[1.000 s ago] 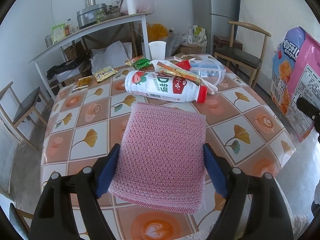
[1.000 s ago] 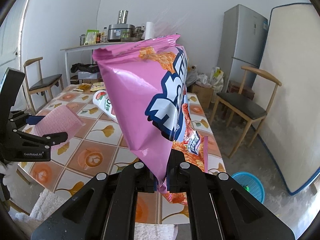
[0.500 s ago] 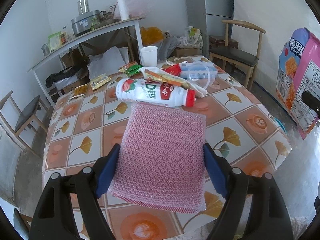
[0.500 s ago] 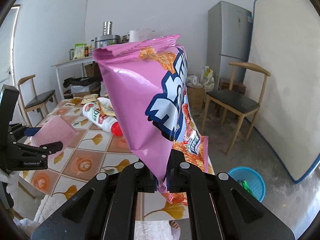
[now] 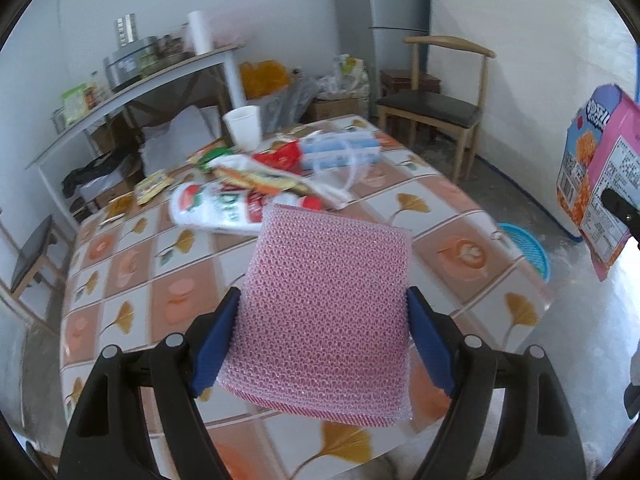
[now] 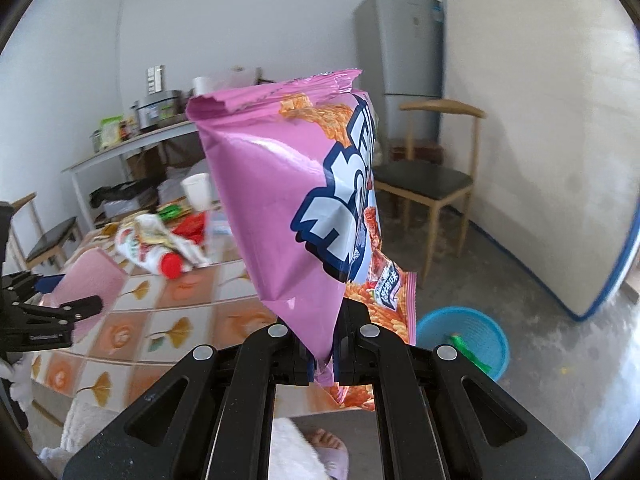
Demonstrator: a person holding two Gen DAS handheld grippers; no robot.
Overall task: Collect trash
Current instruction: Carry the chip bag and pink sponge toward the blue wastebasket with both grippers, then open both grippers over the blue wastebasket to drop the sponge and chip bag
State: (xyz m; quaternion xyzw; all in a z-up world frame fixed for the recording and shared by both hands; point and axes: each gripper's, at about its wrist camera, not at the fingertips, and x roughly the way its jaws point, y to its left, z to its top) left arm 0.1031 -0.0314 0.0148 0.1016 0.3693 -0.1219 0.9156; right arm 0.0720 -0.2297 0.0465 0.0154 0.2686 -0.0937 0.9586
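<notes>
Landmark: the table (image 5: 460, 216) with the tiled orange-and-yellow cloth.
Right gripper (image 6: 323, 364): jaws pinched together on the bottom corner of a pink snack bag (image 6: 280, 200), held upright off the table's edge.
Left gripper (image 5: 320, 344): jaws wide, blue pads pressed on both sides of a pink sponge (image 5: 324, 312), held above the near part of the table.
Trash on the table: a white bottle with a red cap (image 5: 224, 208) lies on its side at the middle; wrappers (image 5: 256, 176) are piled behind it.
Cup (image 5: 243, 126): white, upright at the table's far edge.
Basket (image 6: 464, 336): blue, on the floor beside the table, green scrap inside.
Chair (image 5: 432, 104): wooden, beyond the table's far corner.
</notes>
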